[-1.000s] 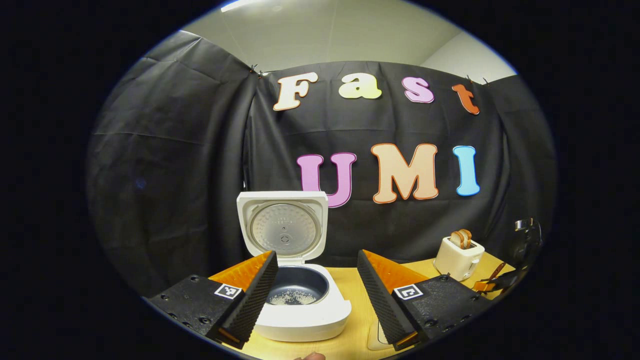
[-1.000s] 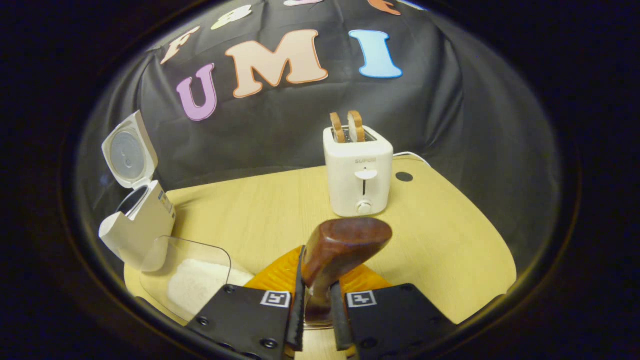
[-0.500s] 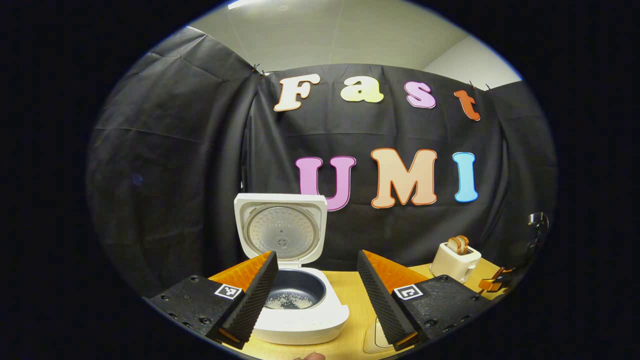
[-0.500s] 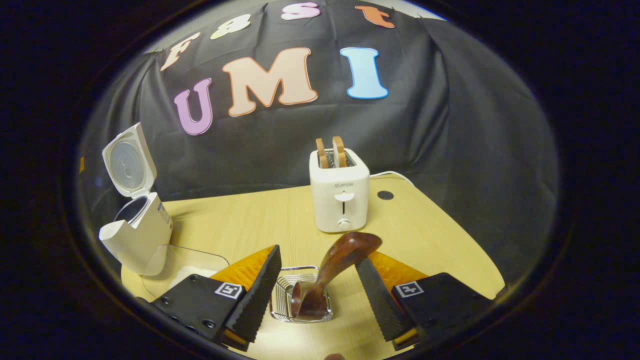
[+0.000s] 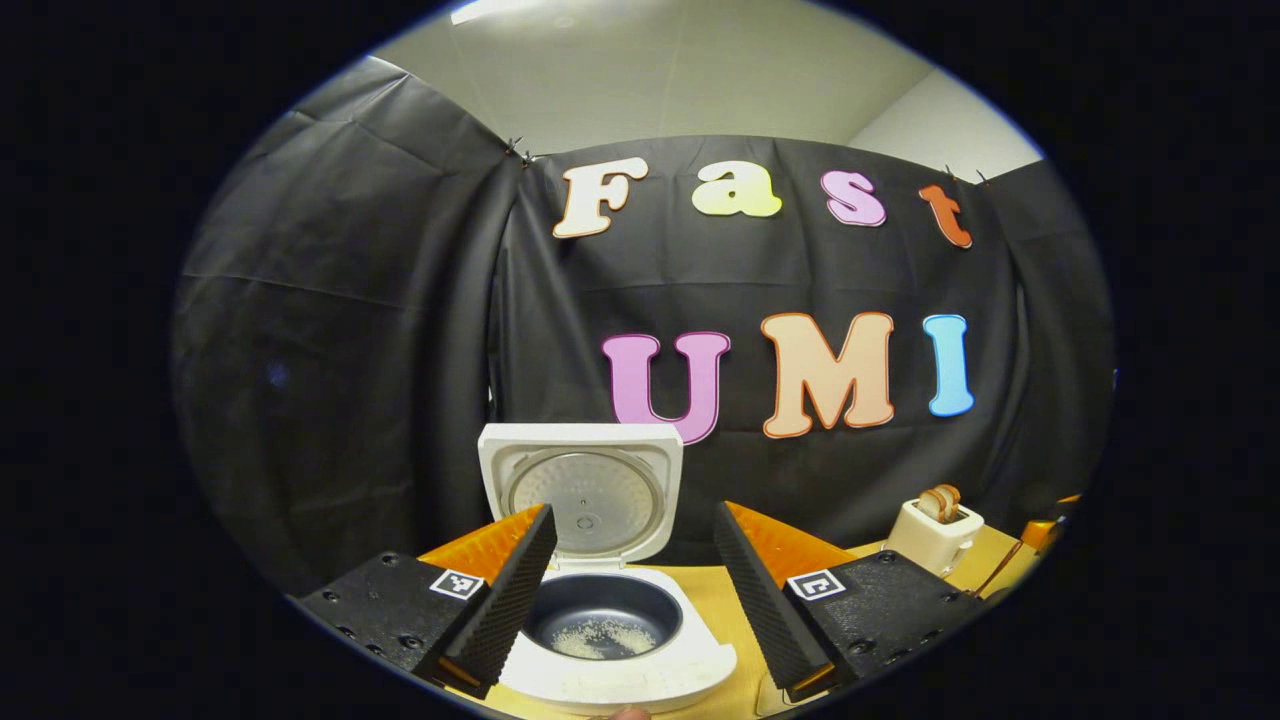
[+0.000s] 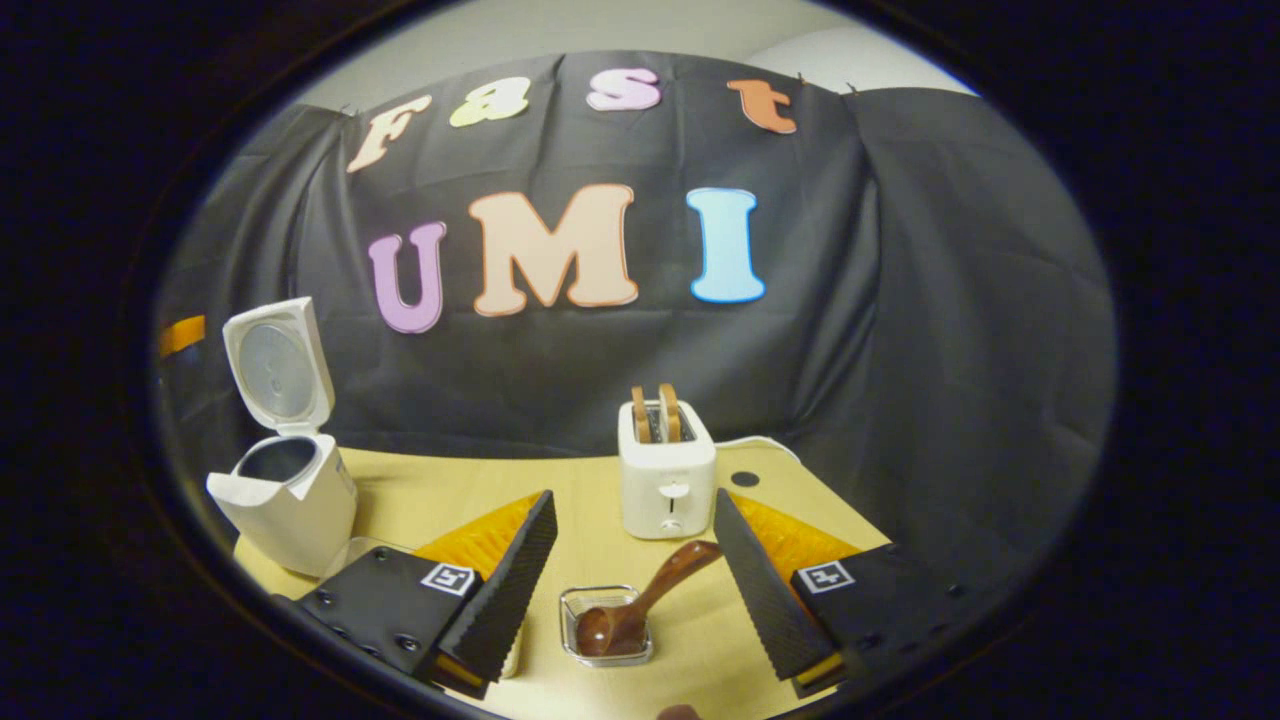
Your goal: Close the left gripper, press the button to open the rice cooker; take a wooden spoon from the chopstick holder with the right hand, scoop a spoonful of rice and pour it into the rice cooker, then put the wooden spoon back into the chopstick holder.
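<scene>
dark brown wooden spoon (image 6: 640,605) resting in the small clear square chopstick holder (image 6: 606,626), bowl end down inside it, handle leaning up and to the right over the rim. holder standing on the pale wood table (image 6: 590,520), near edge, between the two fingers of the right gripper (image 6: 635,575) as seen in the right gripper view. right gripper fingers spread wide apart, touching neither spoon nor holder.

white rice cooker (image 6: 288,500) at the far left of the table in the right gripper view, lid raised upright. same cooker (image 5: 615,640) directly ahead in the left gripper view, dark inner pot exposed, thin scatter of white rice grains (image 5: 600,638) on the pot floor. left gripper (image 5: 635,590) fingers set wide apart, framing the cooker, gripping nothing.

white two-slot toaster (image 6: 666,480) with two browned bread slices (image 6: 654,413) standing up in its slots, beyond the holder, toward the far side of the table. toaster (image 5: 935,530) also at the far right in the left gripper view.
</scene>
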